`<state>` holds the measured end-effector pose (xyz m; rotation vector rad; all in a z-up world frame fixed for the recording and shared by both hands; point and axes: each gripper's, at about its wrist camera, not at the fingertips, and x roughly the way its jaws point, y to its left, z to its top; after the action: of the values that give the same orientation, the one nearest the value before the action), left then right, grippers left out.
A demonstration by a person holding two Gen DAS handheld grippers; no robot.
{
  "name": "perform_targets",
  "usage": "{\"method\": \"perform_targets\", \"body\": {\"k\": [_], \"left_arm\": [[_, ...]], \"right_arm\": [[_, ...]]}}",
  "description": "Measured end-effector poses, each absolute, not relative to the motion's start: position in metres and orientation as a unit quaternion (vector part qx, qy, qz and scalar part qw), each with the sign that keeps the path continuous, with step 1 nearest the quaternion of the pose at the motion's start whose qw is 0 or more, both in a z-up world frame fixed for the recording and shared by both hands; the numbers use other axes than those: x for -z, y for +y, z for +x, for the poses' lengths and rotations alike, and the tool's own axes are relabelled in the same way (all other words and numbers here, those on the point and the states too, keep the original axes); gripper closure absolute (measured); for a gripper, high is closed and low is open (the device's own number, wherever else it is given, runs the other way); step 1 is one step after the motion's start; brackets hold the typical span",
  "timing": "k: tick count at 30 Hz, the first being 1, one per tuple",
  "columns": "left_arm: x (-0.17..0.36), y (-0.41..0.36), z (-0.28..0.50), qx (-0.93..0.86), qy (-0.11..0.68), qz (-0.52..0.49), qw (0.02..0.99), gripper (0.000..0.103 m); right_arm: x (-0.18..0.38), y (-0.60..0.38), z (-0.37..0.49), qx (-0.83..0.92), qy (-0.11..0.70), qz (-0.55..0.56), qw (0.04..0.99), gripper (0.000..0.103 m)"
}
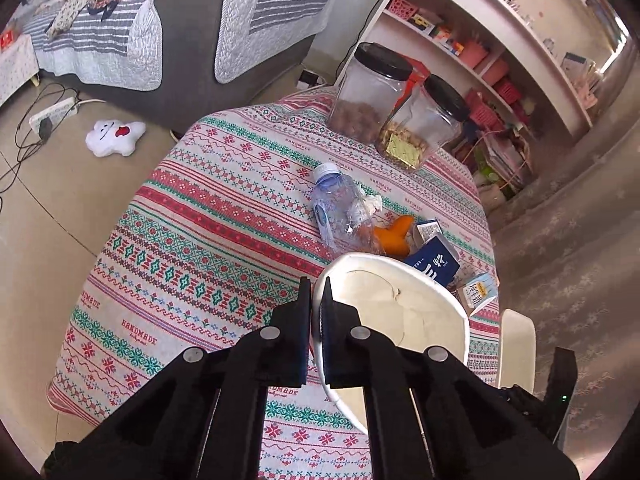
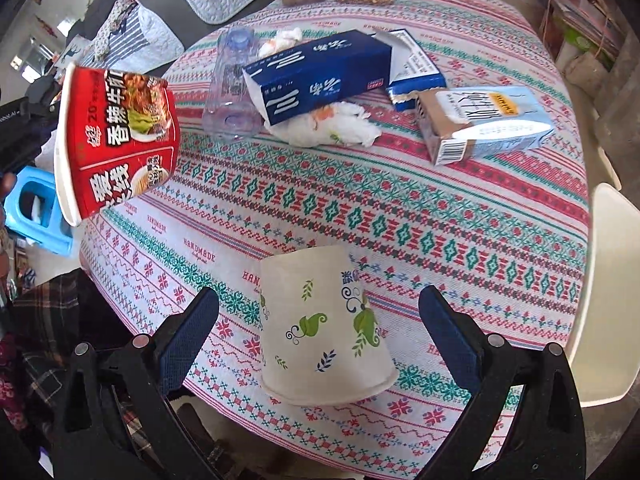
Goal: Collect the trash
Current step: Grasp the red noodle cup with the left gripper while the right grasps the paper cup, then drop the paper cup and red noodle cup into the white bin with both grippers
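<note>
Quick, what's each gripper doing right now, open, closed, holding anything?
Left gripper: shut on the rim of the instant noodle cup, held off the table.
Right gripper: open, holding nothing; paper cup between its fingers.

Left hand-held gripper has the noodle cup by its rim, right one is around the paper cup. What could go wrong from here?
1. The left hand-held gripper pinches only the thin rim of the red instant-noodle cup, which hangs tilted; it might slip or buckle.
2. The upside-down white paper cup with green leaf print sits near the table edge between the open right hand-held gripper; an off-centre close could crush it or knock it off the patterned tablecloth.
</note>
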<state>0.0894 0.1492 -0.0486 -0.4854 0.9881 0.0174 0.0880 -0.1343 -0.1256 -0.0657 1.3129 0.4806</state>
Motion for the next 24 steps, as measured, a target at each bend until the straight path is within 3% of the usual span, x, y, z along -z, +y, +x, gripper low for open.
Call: {"method": "perform_targets", "body": {"k": [4, 6, 9, 13, 24], "left_arm": [[0.05, 0.153, 0.094, 0.006, 0.471, -0.25, 0.846, 0.098], [0.047, 0.153, 0.095, 0.011, 0.464, -0.248, 0.85, 0.098], [0.043, 0.154, 0.095, 0.015, 0.457, -0.248, 0.854, 0.098], [0.044, 0.159, 0.096, 0.012, 0.455, -0.252, 0.854, 0.098], [0.039, 0.159, 0.094, 0.009, 0.442, -0.254, 0.861, 0.098]], "right_arm": [[0.141, -0.123, 0.094, -0.217, 0.619, -0.057, 0.752, 0.007], [0.146, -0.119, 0.097, -0.22, 0.63, -0.058, 0.743, 0.013], [0.152, -0.115, 0.099, -0.219, 0.643, -0.058, 0.732, 0.042], [0.14, -0.11, 0.1, -0.224, 0.627, -0.054, 0.744, 0.046], [0.05, -0.132, 0.122, -0.195, 0.514, 0.039, 0.835, 0.046]]}}
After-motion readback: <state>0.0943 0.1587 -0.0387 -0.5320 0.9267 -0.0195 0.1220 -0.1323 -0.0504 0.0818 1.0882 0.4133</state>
